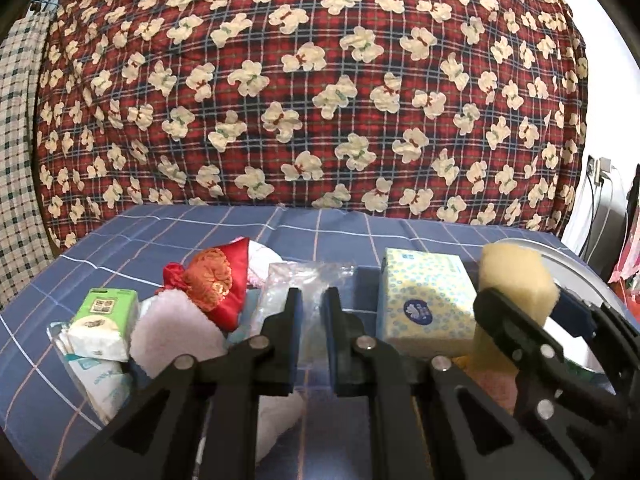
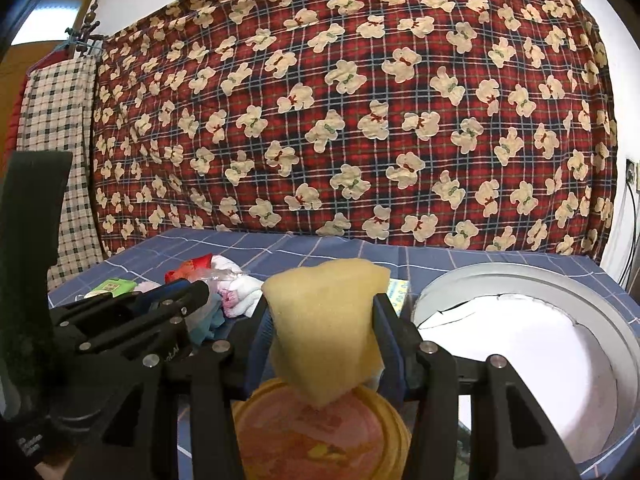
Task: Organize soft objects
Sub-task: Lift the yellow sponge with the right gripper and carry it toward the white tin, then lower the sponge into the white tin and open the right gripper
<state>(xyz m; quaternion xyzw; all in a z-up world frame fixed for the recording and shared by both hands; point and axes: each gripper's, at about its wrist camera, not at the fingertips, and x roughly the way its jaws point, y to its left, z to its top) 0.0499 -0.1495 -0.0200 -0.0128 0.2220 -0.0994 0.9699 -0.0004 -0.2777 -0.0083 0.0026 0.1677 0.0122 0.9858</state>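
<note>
My right gripper [image 2: 324, 320] is shut on a yellow sponge [image 2: 326, 320] and holds it above a round pink and yellow pad [image 2: 320, 436]. The sponge also shows in the left wrist view [image 1: 516, 280], gripped by the right gripper [image 1: 524, 304]. My left gripper [image 1: 314, 316] is open and empty, its fingers a narrow gap apart over a clear plastic bag [image 1: 280, 292]. On the blue checked cloth [image 1: 120, 240] lie a red pouch [image 1: 216, 280], a pink towel [image 1: 172, 336], a green and white tissue pack [image 1: 104, 324] and a yellow tissue box [image 1: 424, 304].
A round silver basin [image 2: 600, 320] with a white lining stands at the right. A red plaid bear-print quilt [image 2: 360, 100] hangs behind the table. A checked cloth [image 1: 16, 160] hangs at the left. Cables and a wall socket [image 1: 600, 172] are at the far right.
</note>
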